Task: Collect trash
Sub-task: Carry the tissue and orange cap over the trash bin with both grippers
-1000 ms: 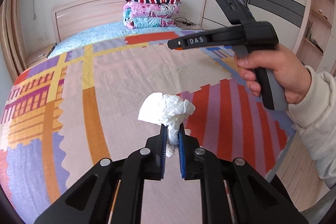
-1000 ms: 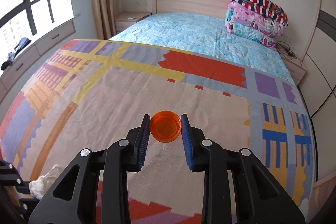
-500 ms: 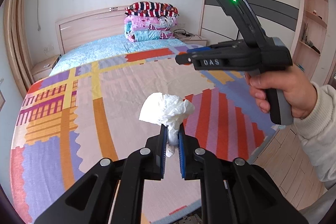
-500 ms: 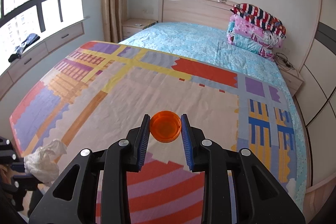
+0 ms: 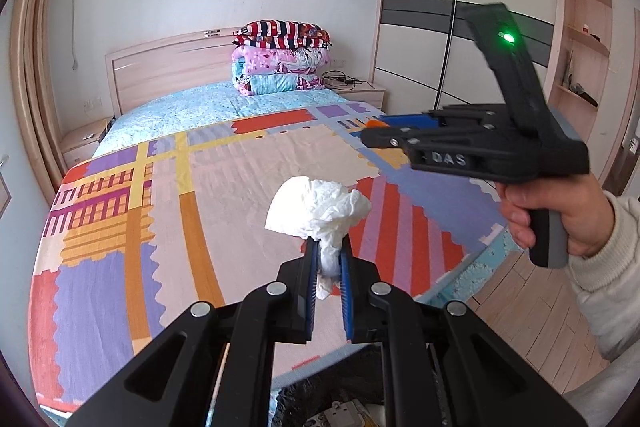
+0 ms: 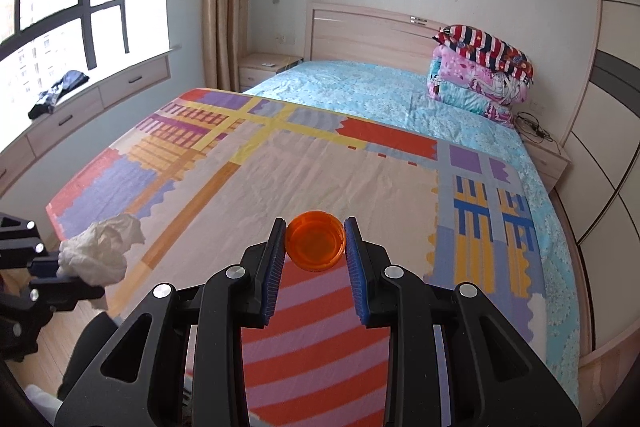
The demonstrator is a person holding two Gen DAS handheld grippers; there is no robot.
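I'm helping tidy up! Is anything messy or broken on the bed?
Nothing stands out. The patchwork bedspread lies flat, and the folded quilts sit stacked by the headboard. The only litter is in hand: the left gripper pinches a crumpled tissue, and the right gripper grips an orange cap.

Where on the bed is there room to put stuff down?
Almost the whole patchwork cover lies bare, from the foot edge up to the blue sheet. The sheet is free too, except its far right corner, where folded quilts are stacked against the headboard.
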